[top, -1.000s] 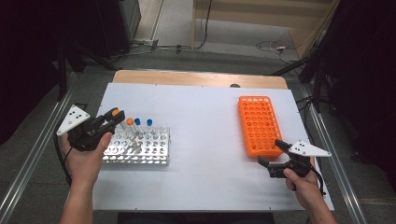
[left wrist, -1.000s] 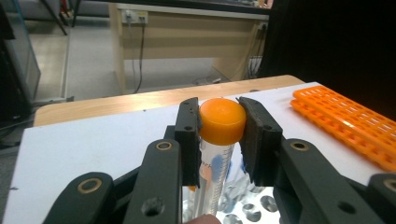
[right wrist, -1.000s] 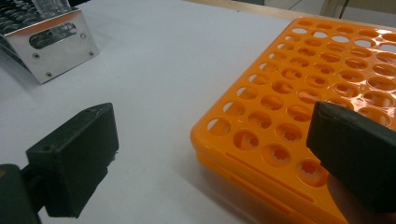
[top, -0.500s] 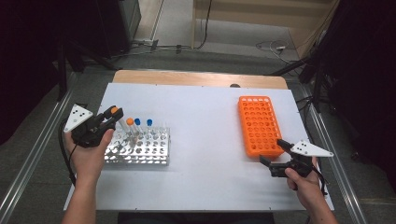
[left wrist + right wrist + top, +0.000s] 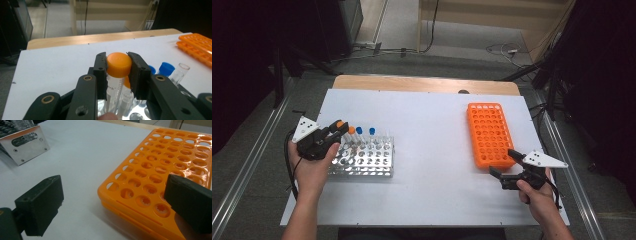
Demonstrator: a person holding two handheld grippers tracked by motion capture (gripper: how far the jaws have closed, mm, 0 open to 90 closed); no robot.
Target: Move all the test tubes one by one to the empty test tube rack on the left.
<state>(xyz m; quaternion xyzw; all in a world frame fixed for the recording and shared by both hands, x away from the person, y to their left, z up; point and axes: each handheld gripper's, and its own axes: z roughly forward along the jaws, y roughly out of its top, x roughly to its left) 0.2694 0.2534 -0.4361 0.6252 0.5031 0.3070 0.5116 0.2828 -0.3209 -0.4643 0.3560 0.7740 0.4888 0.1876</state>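
Your metal rack [image 5: 364,157] sits on the table's [image 5: 432,125] left side, the plastic rack [image 5: 489,132] well apart on the right, with capped tubes [image 5: 365,132] standing in the metal one's back row.

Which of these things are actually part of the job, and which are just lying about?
In use:
- left gripper, shut on the orange-capped tube
- metal rack
- orange rack
- right gripper, open

Lying about:
- blue-capped tubes
- floor cables

Partial print "ark" (rest hidden) on the orange-capped tube [image 5: 115,82]
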